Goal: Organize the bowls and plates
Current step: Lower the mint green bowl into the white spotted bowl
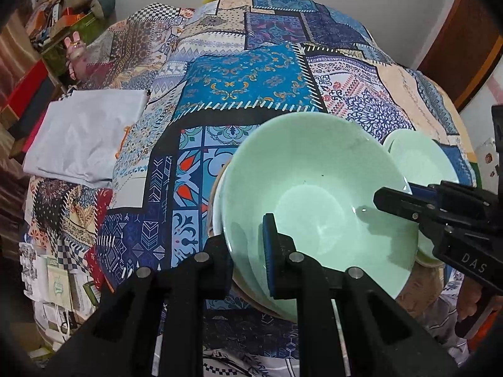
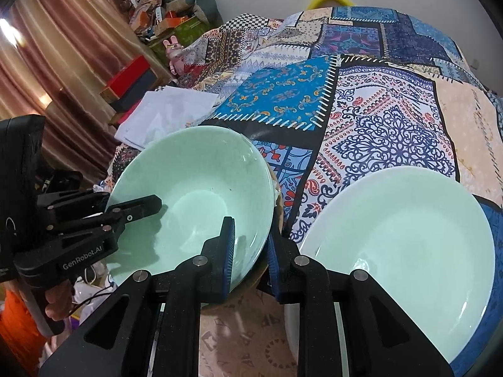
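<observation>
Both tongs are clamping the rim of one mint-green bowl (image 1: 317,194), which is sitting tilted atop a stack of further bowls whose rims are showing beneath it on its left side. The left tongs (image 1: 248,251) are pinching the bowl's near-left rim, one blue pad inside the bowl and the other outside. The right tongs (image 2: 250,251) are gripping the opposite, right-hand rim in the same manner. The stack is resting on a patchwork-patterned cloth (image 1: 251,84) covering the surface beneath. A mint-green plate (image 2: 405,251) is lying just to the right of the bowl, flat on the cloth. A folded white cloth (image 1: 85,138) is lying farther off to the left. A hand (image 2: 58,301) is holding the left tongs' handle.
</observation>
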The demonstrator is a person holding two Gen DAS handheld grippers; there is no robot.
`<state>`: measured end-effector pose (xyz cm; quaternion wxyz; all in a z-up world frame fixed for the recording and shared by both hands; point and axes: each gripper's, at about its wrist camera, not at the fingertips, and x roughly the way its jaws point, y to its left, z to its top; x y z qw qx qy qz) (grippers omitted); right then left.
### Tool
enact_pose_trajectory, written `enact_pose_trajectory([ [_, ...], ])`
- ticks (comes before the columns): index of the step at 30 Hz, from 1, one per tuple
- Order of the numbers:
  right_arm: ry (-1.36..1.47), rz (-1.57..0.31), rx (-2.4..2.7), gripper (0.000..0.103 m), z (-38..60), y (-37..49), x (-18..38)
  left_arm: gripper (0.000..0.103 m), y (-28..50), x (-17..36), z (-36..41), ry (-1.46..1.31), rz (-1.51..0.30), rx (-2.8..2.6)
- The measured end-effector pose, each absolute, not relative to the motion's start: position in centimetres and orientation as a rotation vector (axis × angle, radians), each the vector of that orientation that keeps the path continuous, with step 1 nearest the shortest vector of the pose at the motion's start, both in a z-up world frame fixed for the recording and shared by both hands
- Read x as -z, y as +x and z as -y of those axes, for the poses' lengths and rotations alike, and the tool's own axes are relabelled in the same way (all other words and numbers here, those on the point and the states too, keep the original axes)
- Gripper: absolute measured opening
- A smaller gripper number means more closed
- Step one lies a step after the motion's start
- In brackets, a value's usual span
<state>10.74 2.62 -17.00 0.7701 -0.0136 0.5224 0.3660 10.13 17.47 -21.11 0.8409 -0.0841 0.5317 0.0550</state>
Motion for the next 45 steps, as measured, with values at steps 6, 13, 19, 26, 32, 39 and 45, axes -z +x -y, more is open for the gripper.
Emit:
enact_pose_trajectory([
  [6, -0.057, -1.12, -0.789, 0.02, -2.6, 10.6, 16.7, 0.02, 9.9, 21.0, -18.5, -0.286, -1.119, -0.107],
  [13, -0.061, -1.071, -0.786, 0.025, -1.8, 10.7, 15.4, 0.039, 9.0, 18.6, -18.1, -0.208, -1.02, -0.154],
  [19, -0.095, -1.057, -0.766, 0.034, -1.8, 10.6, 15.5, 0.053, 7.9, 17.4, -17.3, -0.093, -0.956, -0.17],
  [26, -0.105, -1.06, -0.769, 0.045, -2.1, 10.5, 16.1, 0.053, 7.3, 20.3, -19.1, -0.172, -1.035, -0.185],
  [32, -0.097, -1.088, -0.769, 0.045, -2.6, 10.9, 17.1, 0.058, 7.0, 21.6, -19.8, -0.254, -1.047, -0.163],
  [39, -0.101, -1.129, -0.792, 0.045, -3.8, 11.1, 18.5, 0.058, 7.8, 23.2, -19.2, -0.276, -1.094, -0.11],
  [45, -0.101, -1.168, -0.812, 0.039, -4.6, 11.1, 19.7, 0.052, 8.3, 24.8, -19.1, -0.329, -1.136, -0.082],
])
